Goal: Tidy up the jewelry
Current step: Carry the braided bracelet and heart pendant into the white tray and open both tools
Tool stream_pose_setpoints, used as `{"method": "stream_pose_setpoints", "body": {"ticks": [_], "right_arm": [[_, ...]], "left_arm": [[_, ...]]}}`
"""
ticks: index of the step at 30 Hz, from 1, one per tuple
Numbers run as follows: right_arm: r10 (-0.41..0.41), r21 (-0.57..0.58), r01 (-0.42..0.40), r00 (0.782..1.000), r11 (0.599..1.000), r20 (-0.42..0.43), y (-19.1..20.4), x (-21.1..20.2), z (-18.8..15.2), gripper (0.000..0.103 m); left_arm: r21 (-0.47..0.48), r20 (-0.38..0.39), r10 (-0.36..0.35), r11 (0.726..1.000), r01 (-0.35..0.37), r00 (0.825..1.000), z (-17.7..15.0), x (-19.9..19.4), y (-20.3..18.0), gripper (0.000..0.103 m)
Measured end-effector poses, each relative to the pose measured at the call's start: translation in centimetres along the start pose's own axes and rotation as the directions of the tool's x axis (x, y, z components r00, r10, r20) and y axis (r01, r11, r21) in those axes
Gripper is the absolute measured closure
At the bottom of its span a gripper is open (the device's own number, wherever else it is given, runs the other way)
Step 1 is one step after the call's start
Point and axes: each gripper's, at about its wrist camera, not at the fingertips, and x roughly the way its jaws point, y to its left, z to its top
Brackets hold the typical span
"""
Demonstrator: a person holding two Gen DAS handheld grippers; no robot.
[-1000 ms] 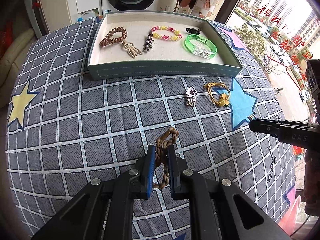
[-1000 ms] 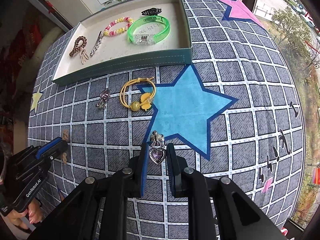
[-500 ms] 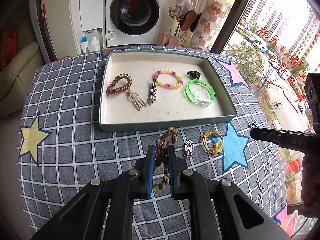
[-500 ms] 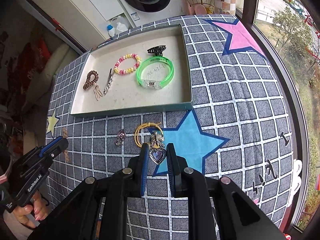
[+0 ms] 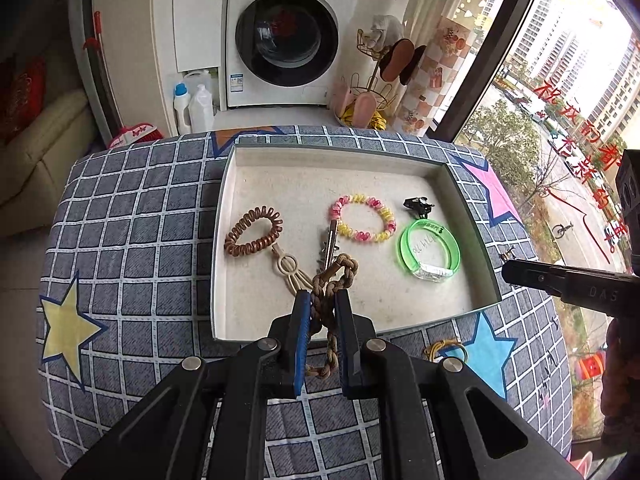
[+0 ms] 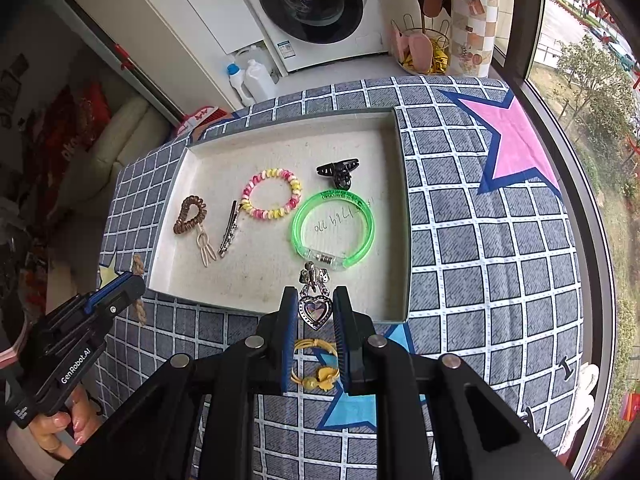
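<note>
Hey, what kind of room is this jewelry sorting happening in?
Probably a home laundry nook or balcony: a front-loading washing machine, detergent bottles on the floor, and a big window overlooking apartment towers.

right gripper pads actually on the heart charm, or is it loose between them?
Touching. The right wrist view shows the right gripper with both pads pressed against the sides of the heart charm, which hangs off the cloth between them.

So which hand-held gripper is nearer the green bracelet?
Right. The right hand-held gripper hangs just short of the green bracelet; the left hand-held gripper is farther off, beyond the metal clip.
</note>
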Motion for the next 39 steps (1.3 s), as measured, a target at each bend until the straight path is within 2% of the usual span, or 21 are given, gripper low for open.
{"method": "stream_pose_setpoints", "body": {"ticks": [7, 15, 34, 39], "right_arm": [[-0.008, 0.040, 0.008, 1.000, 0.999, -0.010, -1.1, 2.4, 2.8, 0.084], [-0.018, 0.018, 0.018, 0.999, 1.000, -0.034, -1.2, 5.4, 4.6, 0.084], [-0.044, -0.018, 0.042, 0.992, 0.999, -0.116, -1.2, 9.9, 4.9, 0.084], [-0.054, -0.033, 0.051, 0.993, 0.998, -0.105, -1.1, 9.8, 4.7, 0.083]], "left_arm": [[-0.018, -0.012, 0.035, 0.999, -0.035, 0.999, 1.5, 2.6, 0.6, 0.078], [-0.010, -0.043, 0.085, 0.996, -0.086, 0.995, 2.4, 5.7, 0.9, 0.078], [0.023, -0.111, 0.188, 0.982, -0.187, 0.976, 1.6, 9.9, 1.1, 0.078], [0.050, -0.108, 0.207, 0.978, -0.203, 0.972, 1.6, 10.2, 0.5, 0.078]]}}
